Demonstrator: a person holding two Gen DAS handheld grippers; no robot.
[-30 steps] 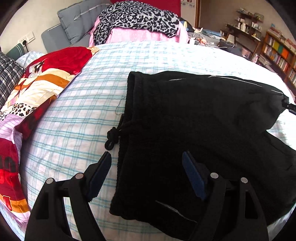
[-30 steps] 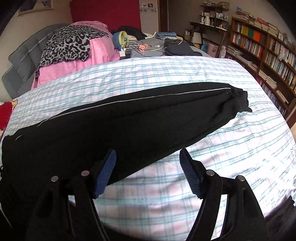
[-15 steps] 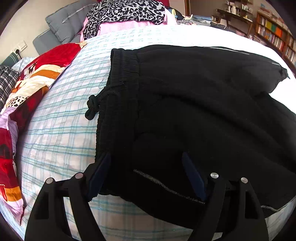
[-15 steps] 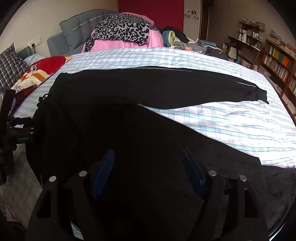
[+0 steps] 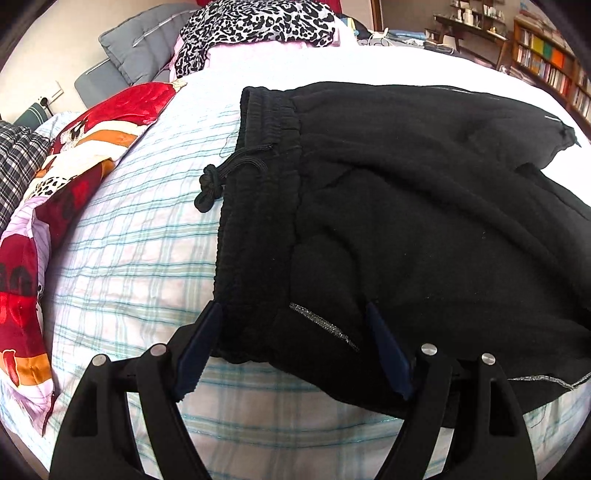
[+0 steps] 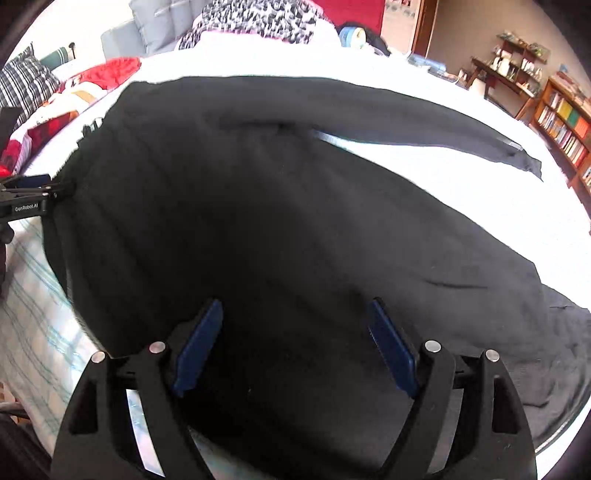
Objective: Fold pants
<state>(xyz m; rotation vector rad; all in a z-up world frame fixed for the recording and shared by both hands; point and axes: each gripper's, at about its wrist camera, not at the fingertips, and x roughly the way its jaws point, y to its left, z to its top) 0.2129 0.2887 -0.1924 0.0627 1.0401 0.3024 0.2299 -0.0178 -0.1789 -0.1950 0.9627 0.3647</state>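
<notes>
Black pants [image 5: 424, 221] lie spread on the checked bed sheet [image 5: 140, 258]. Their elastic waistband [image 5: 266, 184] is at the left, and a knotted drawstring [image 5: 210, 184] trails onto the sheet. My left gripper [image 5: 293, 314] is open and straddles the near corner of the waistband, where a silver side stripe [image 5: 321, 325] shows. In the right wrist view the pants [image 6: 277, 203] fill the middle, and the far leg ends in a cuff [image 6: 532, 166] at the right. My right gripper [image 6: 295, 306] hovers over the near upper leg with its jaws opening and cloth beneath them, none pinched. The left gripper [image 6: 62, 186] shows at the waistband edge.
A red patterned quilt [image 5: 74, 166] and a plaid pillow [image 5: 14, 155] lie along the left of the bed. Leopard-print cloth [image 5: 258, 22] tops a pink pile at the head, beside grey cushions [image 5: 136, 55]. Bookshelves [image 6: 565, 125] stand at the right. The near bed edge is just below the grippers.
My left gripper has come closer and lower onto the waistband's near corner. My right gripper has swung left from near the cuff end toward the upper leg, and its jaws have widened.
</notes>
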